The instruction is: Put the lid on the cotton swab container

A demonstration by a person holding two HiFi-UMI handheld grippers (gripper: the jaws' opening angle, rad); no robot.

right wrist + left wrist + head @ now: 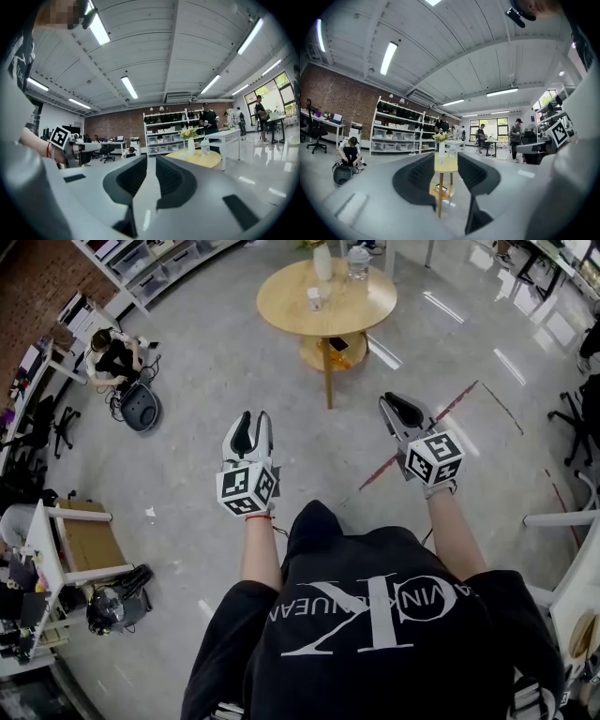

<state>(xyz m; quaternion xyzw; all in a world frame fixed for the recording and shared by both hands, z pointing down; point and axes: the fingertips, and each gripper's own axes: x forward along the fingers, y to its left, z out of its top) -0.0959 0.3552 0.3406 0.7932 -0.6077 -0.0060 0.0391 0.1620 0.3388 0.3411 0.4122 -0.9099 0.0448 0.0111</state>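
Left gripper [249,425]: jaws apart, nothing between them. Right gripper [400,407]: jaws closed, empty. Both level, well short of the far round wooden table [281,306].

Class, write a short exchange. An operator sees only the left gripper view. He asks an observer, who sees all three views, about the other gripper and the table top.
Operator: My left gripper is open and empty, and the table shows between its jaws. Does the right one hold anything?
Observer: No. The right gripper is shut, with nothing in it.
Operator: What stands in front of the vase?
Observer: The head view shows a small white item on the table top, on our side of the vase. It is too small to identify.
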